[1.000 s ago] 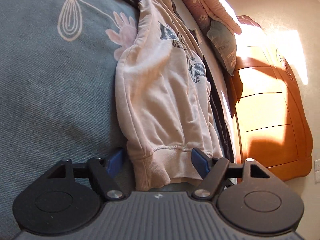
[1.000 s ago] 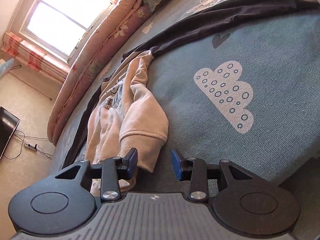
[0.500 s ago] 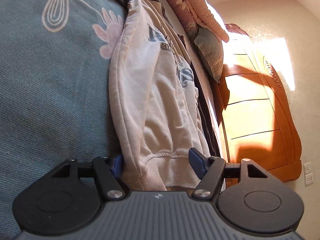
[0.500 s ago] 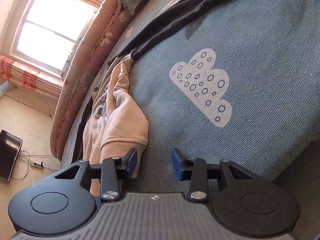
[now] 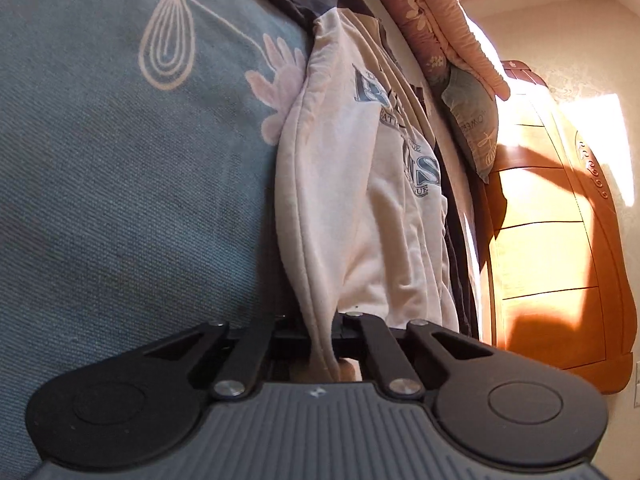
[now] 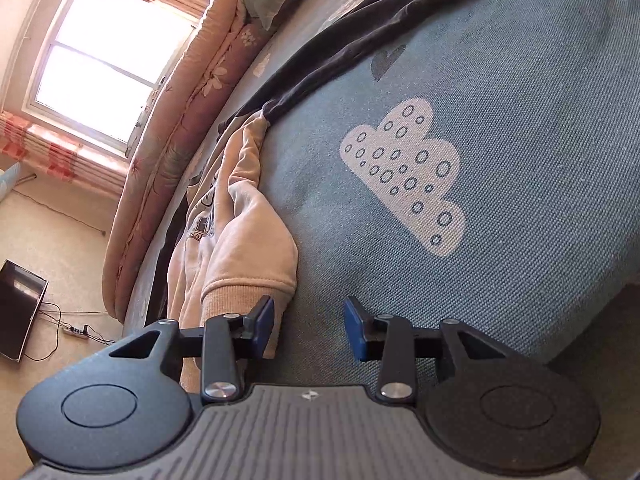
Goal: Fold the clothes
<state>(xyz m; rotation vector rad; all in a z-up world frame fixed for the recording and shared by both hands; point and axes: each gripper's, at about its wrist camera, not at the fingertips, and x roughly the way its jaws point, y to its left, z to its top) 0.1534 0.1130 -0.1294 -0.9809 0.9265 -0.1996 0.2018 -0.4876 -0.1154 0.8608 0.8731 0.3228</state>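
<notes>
Altogether one sweatshirt (image 5: 352, 200), one pillow (image 5: 476, 128), two grippers

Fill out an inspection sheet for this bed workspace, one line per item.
Surface: blue-grey bedspread with pale cloud, heart and flower prints.
Job's things: cream sweatshirt with dark lettering, lying lengthwise near the bed edge; one ribbed cuff lies by the right gripper.
Clutter: dark garment stretched across the bedspread beyond the sweatshirt; rolled floral quilt; pillow.
Grippers: left gripper has just closed and pinches the sweatshirt's hem end; right gripper open, with its left pad against the cuff and bare bedspread between the pads.
Cables: power strip and cords on the floor.
Surroundings: sunlit window, wooden headboard, dark flat panel on the floor.
</notes>
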